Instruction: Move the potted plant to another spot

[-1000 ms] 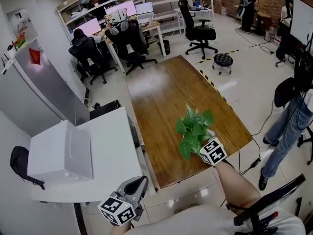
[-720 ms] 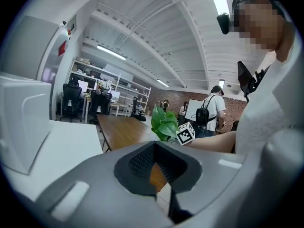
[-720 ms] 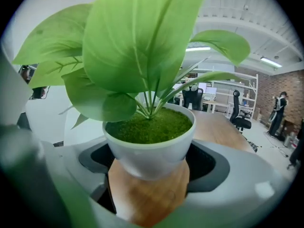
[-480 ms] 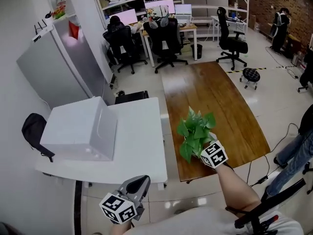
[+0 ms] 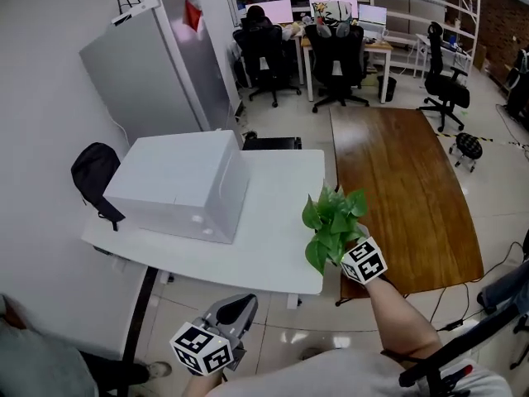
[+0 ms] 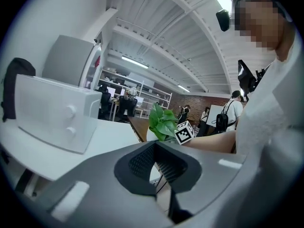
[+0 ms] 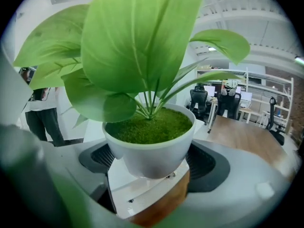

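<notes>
Risk: the smooth, tapered white pot could slip down through the pads if the squeeze eases or the wrist tilts, and leaves block much of the right gripper view. Potted plant (image 5: 332, 222) is upright in the air, frame centre-right, over the white bench (image 5: 273, 213) edge beside the wooden bench (image 5: 397, 188). Right tongs (image 5: 340, 251) are clenched on the pot, forearm stretched forward. Left tongs (image 5: 238, 306) are closed with nothing in them, low at bottom left.

Head view steeply down over the white table (image 5: 273, 213); gripper views low, close along jaws; potted plant (image 7: 149, 146) in all.
</notes>
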The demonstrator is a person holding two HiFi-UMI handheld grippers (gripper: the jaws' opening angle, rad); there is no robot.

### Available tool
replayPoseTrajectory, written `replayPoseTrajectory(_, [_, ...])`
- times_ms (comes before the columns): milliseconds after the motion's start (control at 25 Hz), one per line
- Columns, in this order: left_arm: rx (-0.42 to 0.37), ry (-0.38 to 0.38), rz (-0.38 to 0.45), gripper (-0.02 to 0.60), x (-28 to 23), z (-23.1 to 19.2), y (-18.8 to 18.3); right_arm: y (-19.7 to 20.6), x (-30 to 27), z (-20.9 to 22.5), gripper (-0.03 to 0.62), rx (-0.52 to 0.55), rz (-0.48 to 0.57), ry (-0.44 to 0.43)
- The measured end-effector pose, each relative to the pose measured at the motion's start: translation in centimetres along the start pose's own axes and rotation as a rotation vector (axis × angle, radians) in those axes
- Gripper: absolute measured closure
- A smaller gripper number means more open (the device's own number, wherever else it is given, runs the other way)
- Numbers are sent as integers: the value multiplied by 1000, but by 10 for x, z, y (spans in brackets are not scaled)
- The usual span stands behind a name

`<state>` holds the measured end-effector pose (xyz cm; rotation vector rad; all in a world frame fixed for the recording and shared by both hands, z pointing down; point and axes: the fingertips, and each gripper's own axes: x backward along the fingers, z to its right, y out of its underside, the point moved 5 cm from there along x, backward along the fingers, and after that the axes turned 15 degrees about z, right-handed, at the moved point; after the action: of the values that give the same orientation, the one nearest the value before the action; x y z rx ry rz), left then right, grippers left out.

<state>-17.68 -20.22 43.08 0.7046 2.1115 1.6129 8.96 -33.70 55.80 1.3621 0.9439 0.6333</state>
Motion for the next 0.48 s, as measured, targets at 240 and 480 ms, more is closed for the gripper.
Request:
replayPoseTrajectory(240, [10, -74, 9, 584, 38, -24, 1, -3, -46, -40, 132, 1, -3, -77])
replayPoseTrajectory(480, [23, -149, 8, 584, 67, -45, 5, 2, -87, -69, 132, 5, -13, -143])
